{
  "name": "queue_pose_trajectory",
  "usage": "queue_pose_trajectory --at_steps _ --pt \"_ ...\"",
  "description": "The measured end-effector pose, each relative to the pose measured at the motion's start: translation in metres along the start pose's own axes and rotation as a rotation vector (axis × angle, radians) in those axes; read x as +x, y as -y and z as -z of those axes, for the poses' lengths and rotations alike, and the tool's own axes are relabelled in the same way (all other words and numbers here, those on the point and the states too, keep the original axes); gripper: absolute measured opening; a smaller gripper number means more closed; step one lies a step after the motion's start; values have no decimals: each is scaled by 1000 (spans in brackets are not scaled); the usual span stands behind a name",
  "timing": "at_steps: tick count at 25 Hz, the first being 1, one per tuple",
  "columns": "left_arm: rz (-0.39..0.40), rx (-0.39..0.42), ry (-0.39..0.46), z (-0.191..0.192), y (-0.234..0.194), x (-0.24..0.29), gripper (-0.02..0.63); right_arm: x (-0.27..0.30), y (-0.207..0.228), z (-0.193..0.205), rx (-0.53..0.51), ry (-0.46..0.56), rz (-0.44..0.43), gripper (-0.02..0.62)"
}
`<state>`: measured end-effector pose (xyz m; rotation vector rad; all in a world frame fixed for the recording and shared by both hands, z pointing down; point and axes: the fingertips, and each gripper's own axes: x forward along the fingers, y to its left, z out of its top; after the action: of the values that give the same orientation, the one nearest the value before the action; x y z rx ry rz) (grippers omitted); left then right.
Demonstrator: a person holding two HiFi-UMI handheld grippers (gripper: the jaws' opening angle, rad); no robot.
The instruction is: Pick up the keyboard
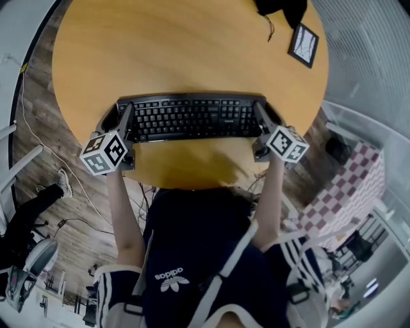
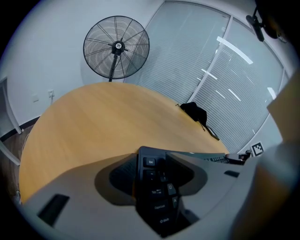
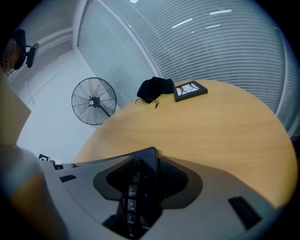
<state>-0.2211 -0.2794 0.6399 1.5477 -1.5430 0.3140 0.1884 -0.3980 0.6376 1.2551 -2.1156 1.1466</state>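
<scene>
Head view shows a black keyboard (image 1: 191, 117) lying crosswise over the near part of a round wooden desk (image 1: 179, 51), its long side parallel to the near edge, with the left gripper (image 1: 123, 122) at its left end and the right gripper (image 1: 262, 118) at its right end. In the left gripper view the jaws are closed onto the keyboard's left end, one pad on the key face by the Esc, Tab and Caps Lock keys and the other against the opposite face. In the right gripper view the jaws pinch the right end the same way, with the number-pad keys 9, 6 and 3 showing between them. So the grasp looks made at both ends. The lift itself is harder to judge. A soft shadow falls on the desk just near of the keyboard, and a jaw seems to sit beneath each end, which suggests it is at most barely raised. I cannot tell whether it is clear of the wood. What is left, by my reading, is to bring both ends up together and level so the keyboard does not twist or slide in the pads. At the far right of the desk a framed picture (image 1: 303, 45) and a black cloth bundle (image 1: 282, 9) lie well apart from the work, and a pedestal fan (image 2: 116, 47) stands beyond the desk.
</scene>
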Motion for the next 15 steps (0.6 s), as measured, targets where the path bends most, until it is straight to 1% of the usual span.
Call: queue_pose_trajectory --at_steps 11,13,15 --pt "-10 1 -4 -2 2 -2 193 -2 1 1 -14 25 15 161" --pt "-3 8 8 -5 3 -4 193 -4 3 2 -11 50 16 161" --pt "7 16 29 -8 6 -9 193 -10 -4 -4 -36 69 5 163"
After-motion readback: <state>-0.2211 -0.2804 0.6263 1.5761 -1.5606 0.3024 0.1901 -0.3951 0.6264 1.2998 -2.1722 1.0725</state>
